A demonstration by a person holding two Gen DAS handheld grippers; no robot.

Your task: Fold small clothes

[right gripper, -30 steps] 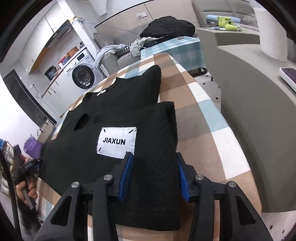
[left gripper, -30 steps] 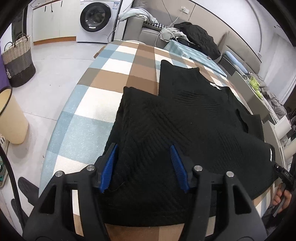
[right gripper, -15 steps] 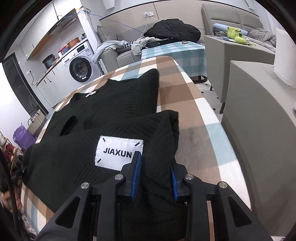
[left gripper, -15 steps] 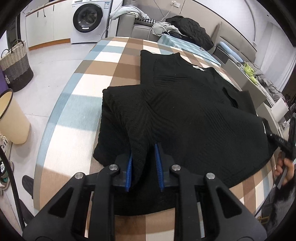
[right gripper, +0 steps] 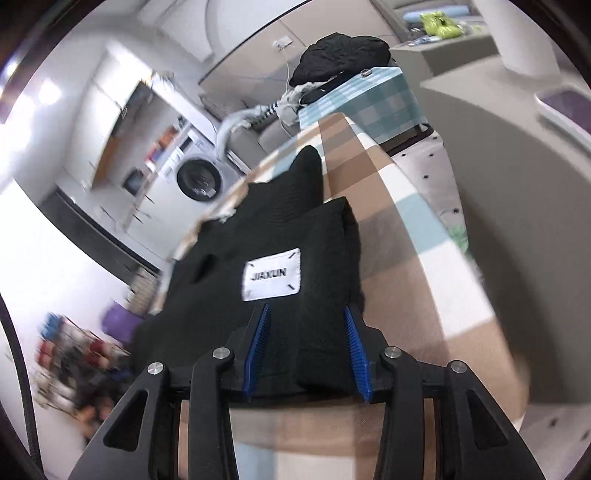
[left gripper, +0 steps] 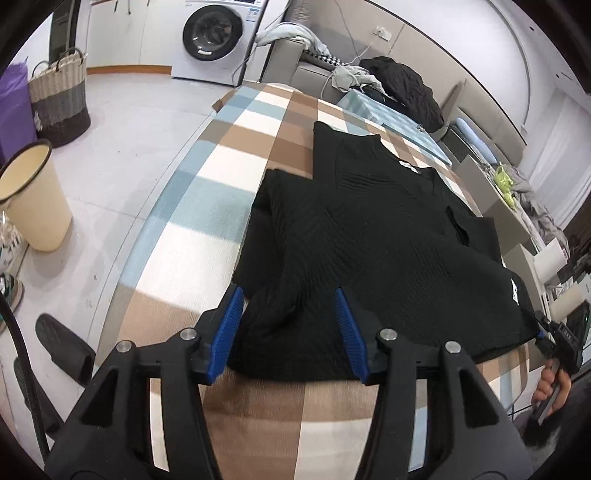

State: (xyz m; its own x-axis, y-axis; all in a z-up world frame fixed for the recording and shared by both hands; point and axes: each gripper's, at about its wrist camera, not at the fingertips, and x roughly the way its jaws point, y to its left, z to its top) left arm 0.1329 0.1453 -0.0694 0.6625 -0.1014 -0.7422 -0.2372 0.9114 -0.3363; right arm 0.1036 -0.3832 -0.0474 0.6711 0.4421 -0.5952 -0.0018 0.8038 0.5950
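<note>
Black sweater (left gripper: 369,236) lies on the desk (left gripper: 207,221), sleeves folded in; both tools (left gripper: 288,325) (right gripper: 304,347), just reopened, stand apart at six o'clock. Body fold remains.

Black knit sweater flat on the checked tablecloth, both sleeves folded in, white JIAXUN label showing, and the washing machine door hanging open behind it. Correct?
Not quite: the left wrist view shows the washing machine with its round door shut. The rest holds: the black sweater lies on the checked tablecloth, sleeves folded in, JIAXUN label showing.
</note>
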